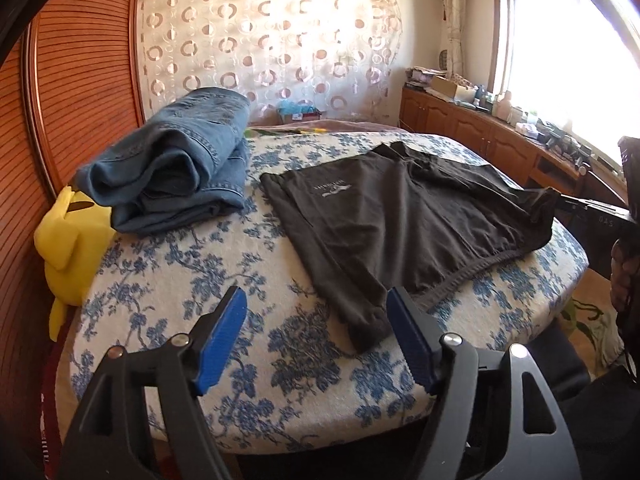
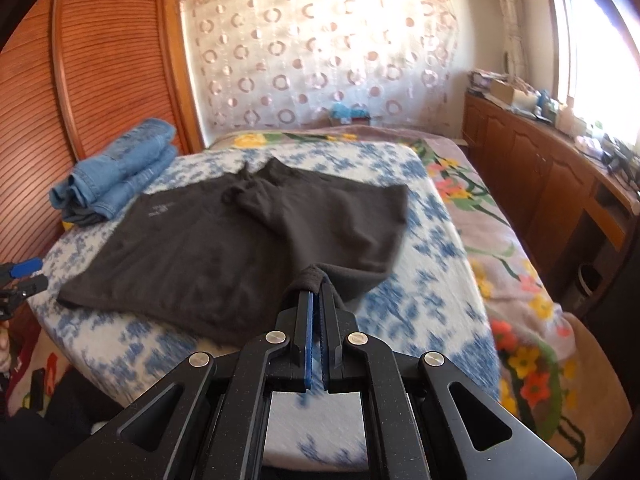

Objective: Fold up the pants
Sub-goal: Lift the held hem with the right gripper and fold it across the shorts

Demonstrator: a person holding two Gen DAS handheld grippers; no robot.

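Dark brown pants (image 1: 404,216) lie spread on the blue-flowered cloth of the bed (image 1: 208,280); they also show in the right wrist view (image 2: 224,240). My left gripper (image 1: 316,320) is open and empty, just short of the near trouser cuff, which lies by its right finger. My right gripper (image 2: 316,280) is shut on the near edge of the pants, with a fold of cloth over its tips. The right gripper also shows at the pants' right edge in the left wrist view (image 1: 560,200).
Folded blue jeans (image 1: 176,164) sit at the back left of the bed, next to a yellow plush toy (image 1: 68,240). A slatted wooden headboard (image 1: 80,80) stands on the left. A wooden cabinet (image 2: 540,168) with clutter runs under the window on the right.
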